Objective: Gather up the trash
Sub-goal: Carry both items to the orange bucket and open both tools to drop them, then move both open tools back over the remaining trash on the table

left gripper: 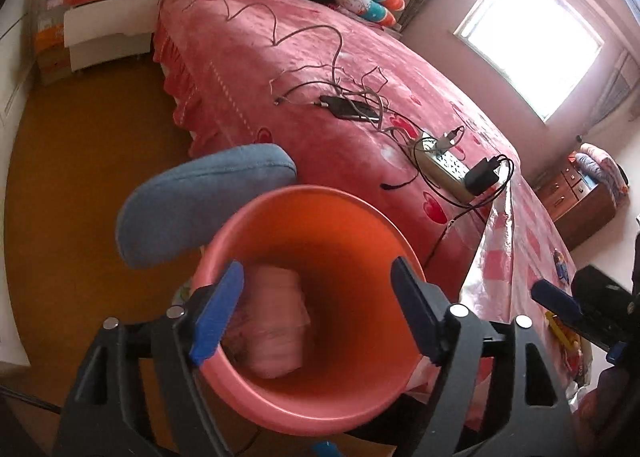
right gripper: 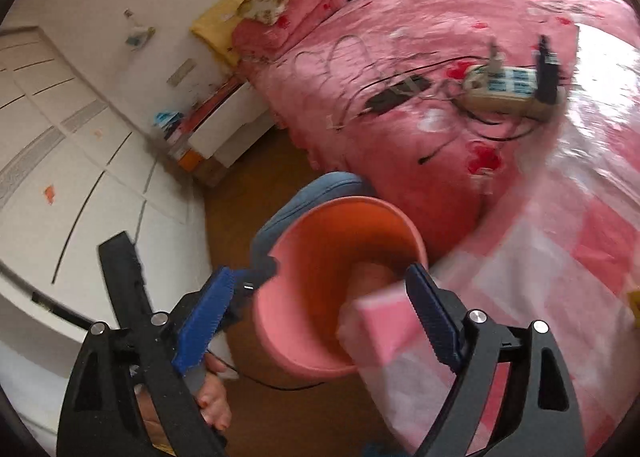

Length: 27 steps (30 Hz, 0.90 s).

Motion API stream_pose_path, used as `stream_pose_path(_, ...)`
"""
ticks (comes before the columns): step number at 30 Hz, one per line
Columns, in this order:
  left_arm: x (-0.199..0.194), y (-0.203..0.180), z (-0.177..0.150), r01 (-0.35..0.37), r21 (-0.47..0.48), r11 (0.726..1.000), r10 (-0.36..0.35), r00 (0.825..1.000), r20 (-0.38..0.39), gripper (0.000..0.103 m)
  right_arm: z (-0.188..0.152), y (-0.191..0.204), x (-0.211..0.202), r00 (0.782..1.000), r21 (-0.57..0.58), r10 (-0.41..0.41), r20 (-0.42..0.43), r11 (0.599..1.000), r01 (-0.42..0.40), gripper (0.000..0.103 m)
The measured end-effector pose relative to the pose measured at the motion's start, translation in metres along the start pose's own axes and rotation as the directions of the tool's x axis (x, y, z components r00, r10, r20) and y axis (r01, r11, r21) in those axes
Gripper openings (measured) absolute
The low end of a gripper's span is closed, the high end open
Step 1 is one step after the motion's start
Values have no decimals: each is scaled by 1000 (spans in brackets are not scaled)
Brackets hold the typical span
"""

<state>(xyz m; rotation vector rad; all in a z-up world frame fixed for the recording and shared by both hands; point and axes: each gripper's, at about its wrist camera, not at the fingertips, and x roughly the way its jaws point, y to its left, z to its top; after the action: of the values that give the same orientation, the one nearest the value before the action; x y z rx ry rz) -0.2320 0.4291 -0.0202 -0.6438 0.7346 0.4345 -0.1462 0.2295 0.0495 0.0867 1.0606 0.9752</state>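
From your left wrist, your left tongs (left gripper: 316,307) stand wide above the pink bin (left gripper: 320,397), gripping nothing; a blurred pink wad (left gripper: 276,323) lies loose inside the bin. A blue cushion (left gripper: 200,201) sits just behind it, beside the bed (left gripper: 280,69).

From your right wrist, your right tongs (right gripper: 320,309) also stand wide over the bin (right gripper: 288,337). A pink-and-white packet (right gripper: 384,327), blurred, touches the right pad at the bin's mouth; unpinched.
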Motion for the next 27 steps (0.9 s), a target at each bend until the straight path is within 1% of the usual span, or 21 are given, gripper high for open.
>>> stream_pose_path(3,1,-7,0,-3,38,999,3,1000,3,80,-10,-13,-22,996,15,-65,56,998,64,90)
stream_pose_path(6,0,-15,-3,20,47,999,-20,1000,-8,80,-19,-27,-41,990,40,-103,100,994,99,90)
stream_pose_path(9,-2,-28,-7,49,75,996,-48,999,-17,80,-31,-39,-58,982,63,-132,137,990,124,93)
stream_pose_path(15,-9,-53,-14,110,109,988,-106,994,-36,80,-50,-52,-83,959,54,-203,198,979,196,93)
stream_pose_path(21,-16,-87,-22,155,178,972,-147,987,-57,81,-66,-65,-106,937,52,-247,248,969,242,93)
stream_pose_path(24,-19,-105,-28,173,212,962,-162,984,-67,81,-71,-73,-114,932,70,-251,263,968,241,95)
stream_pose_path(27,-23,-122,-33,186,247,951,-173,982,-73,81,-75,-80,-123,926,76,-255,277,967,244,95)
